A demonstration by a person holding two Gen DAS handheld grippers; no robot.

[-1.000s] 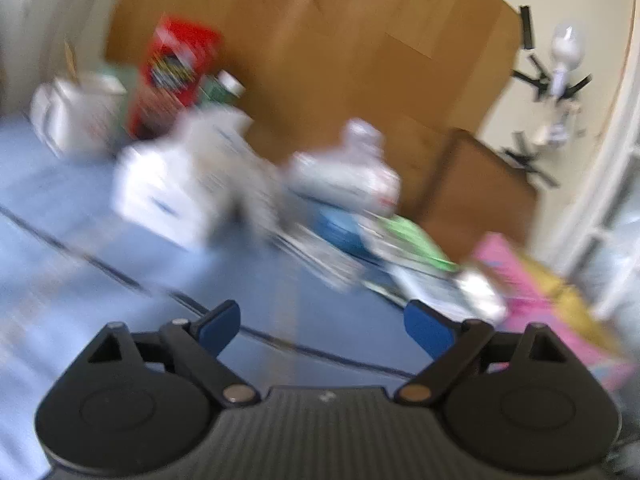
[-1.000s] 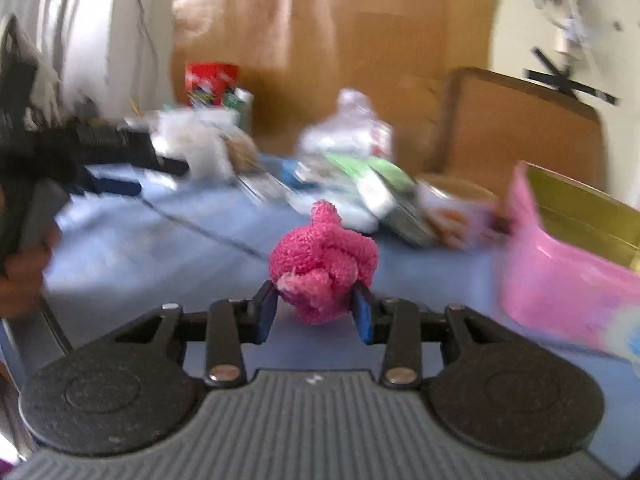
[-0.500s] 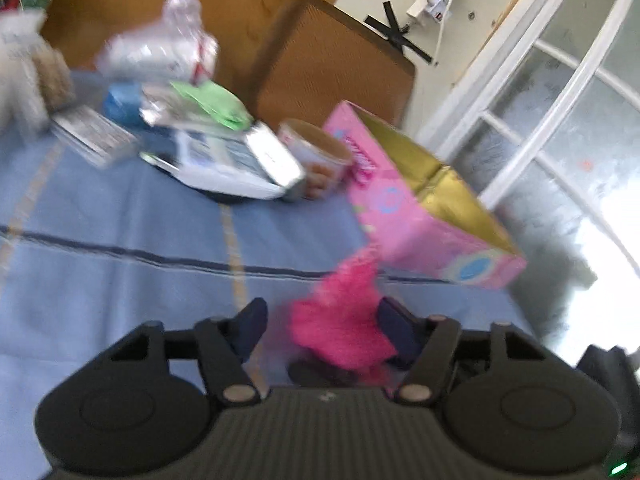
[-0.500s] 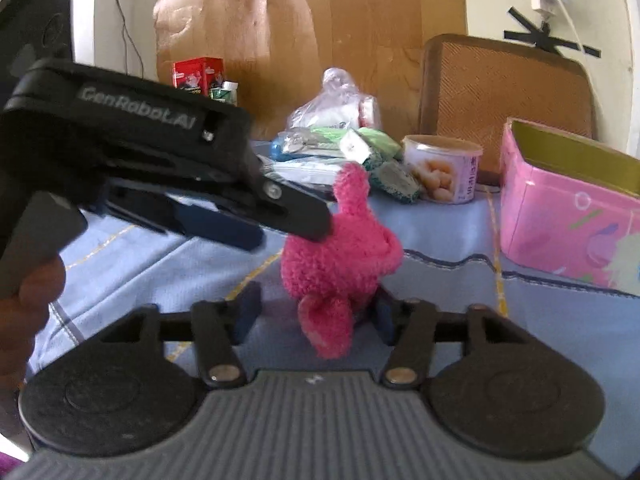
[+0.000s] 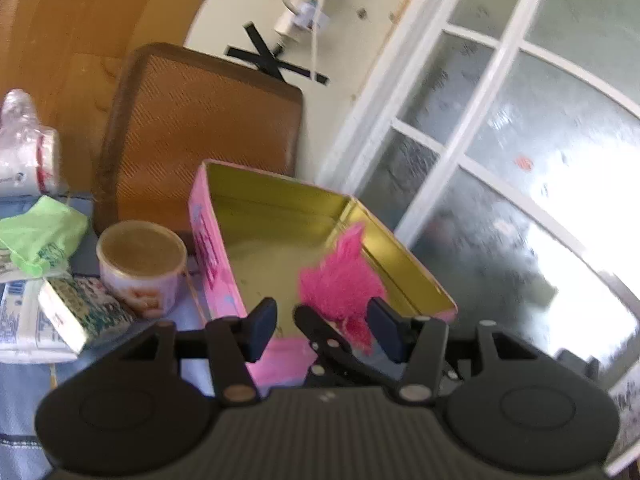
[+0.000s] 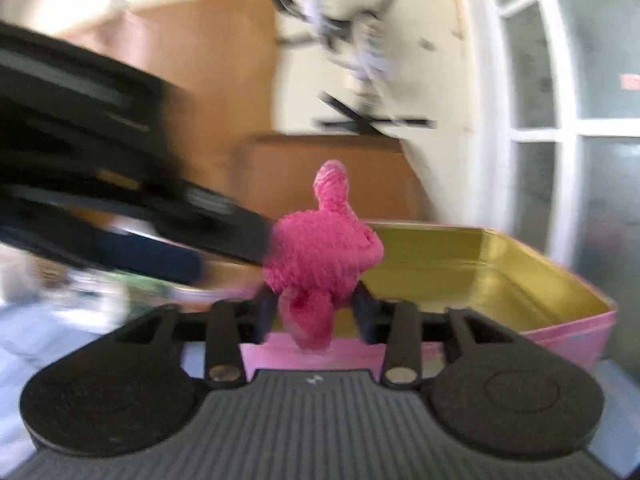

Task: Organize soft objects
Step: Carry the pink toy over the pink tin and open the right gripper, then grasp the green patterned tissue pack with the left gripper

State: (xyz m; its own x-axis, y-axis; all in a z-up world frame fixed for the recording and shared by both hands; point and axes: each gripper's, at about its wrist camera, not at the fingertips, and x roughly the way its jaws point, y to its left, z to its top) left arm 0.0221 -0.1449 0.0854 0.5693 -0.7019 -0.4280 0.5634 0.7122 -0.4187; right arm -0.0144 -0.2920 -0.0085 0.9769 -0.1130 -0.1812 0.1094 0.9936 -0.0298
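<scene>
Tin (image 5: 280, 208) on blue tablecloth (image 5: 24, 392), by window (image 5: 500, 128)

Both cameras are riding on the grippers, looking forward along the fingers. The left one is looking down from above and close into the open tin (image 5: 280, 216), with the window (image 5: 500, 128) at right. The right one is looking lower, across the tin's (image 6: 460, 256) near rim. Both are sharing the tin, sock (image 5: 340, 280) (image 6: 320, 256) and window (image 6: 560, 80).
</scene>
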